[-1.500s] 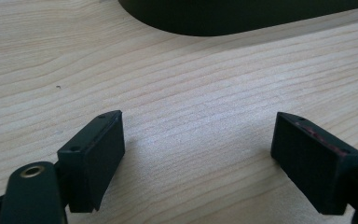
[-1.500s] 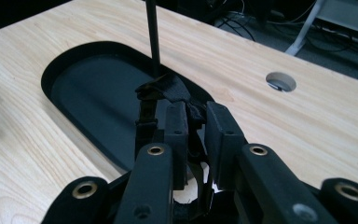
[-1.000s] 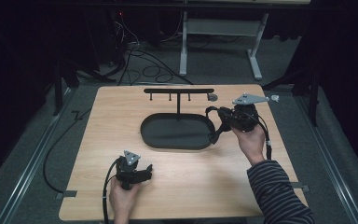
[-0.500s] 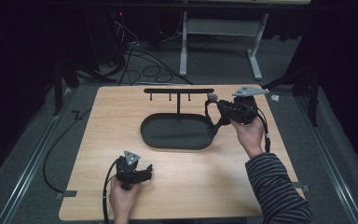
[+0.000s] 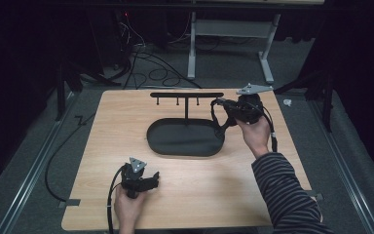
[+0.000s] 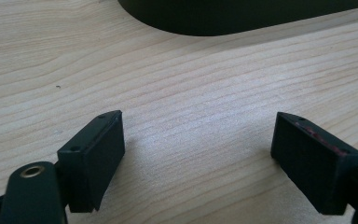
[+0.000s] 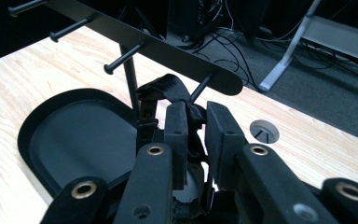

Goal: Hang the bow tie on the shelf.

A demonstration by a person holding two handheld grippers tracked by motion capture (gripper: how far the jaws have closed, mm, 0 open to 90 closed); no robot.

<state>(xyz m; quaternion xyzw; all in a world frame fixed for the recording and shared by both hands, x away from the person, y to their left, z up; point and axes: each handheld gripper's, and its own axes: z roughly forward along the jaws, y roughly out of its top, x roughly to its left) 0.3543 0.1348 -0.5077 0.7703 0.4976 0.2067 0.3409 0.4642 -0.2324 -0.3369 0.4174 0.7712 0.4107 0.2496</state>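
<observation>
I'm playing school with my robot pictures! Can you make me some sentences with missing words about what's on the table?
1. The right claw is shut on a black ____.
2. The left claw rests low over the bare wooden table with its jaws ____.
3. The black rack has pegs and stands on an oval ____.
4. The strap is close to the peg at the ____ end of the rack in the high view.

Missing words: strap; open; tray; right

The right claw hides most of the black strap it grips.
</observation>
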